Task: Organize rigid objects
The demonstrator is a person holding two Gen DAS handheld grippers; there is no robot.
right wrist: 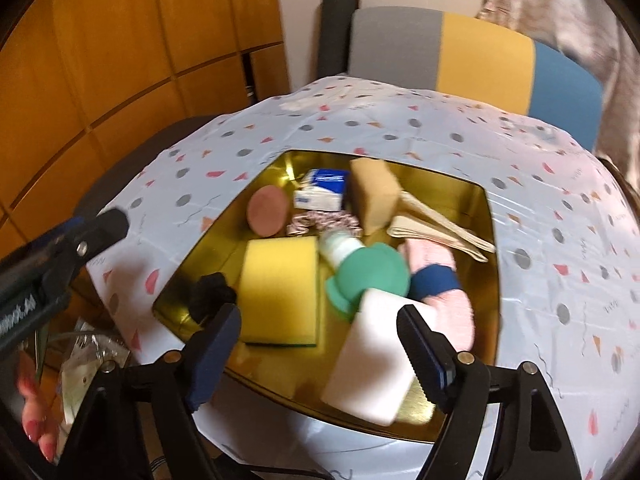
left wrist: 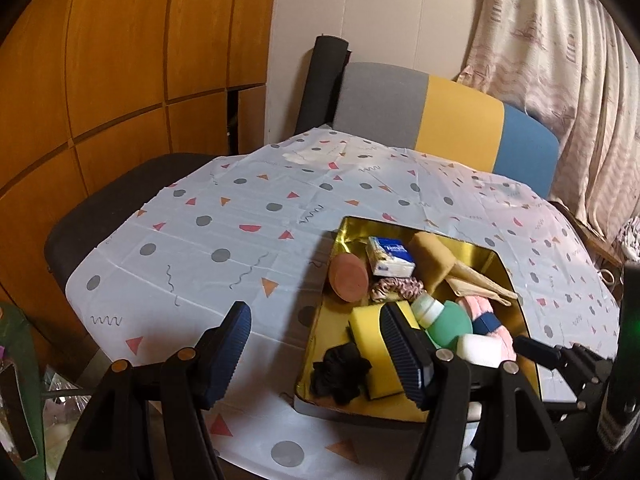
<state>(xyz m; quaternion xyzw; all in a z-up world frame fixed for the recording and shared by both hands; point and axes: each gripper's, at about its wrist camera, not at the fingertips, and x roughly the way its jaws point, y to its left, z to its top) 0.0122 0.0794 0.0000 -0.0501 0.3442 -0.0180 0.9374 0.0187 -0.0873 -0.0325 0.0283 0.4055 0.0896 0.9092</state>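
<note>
A gold tray [left wrist: 340,240] [right wrist: 486,240] on the patterned tablecloth holds a yellow sponge [right wrist: 280,290] [left wrist: 370,318], a green bottle with a white neck [right wrist: 366,270] [left wrist: 442,320], a white block [right wrist: 374,364] [left wrist: 480,350], a pink disc [right wrist: 267,210] [left wrist: 348,278], a blue-white tissue pack [right wrist: 322,190] [left wrist: 390,258], a tan sponge [right wrist: 374,192], wooden cutlery [right wrist: 436,226], a pink cloth [right wrist: 448,292] and a black scrunchie [right wrist: 210,292] [left wrist: 340,370]. My left gripper [left wrist: 316,350] is open and empty at the tray's left edge. My right gripper [right wrist: 320,352] is open and empty above the tray's near side.
A grey, yellow and blue chair back [left wrist: 452,120] stands behind the table. A wooden cabinet [left wrist: 120,60] fills the left. A curtain [left wrist: 560,60] hangs at the right. Clutter [right wrist: 84,360] lies low beside the table's left edge.
</note>
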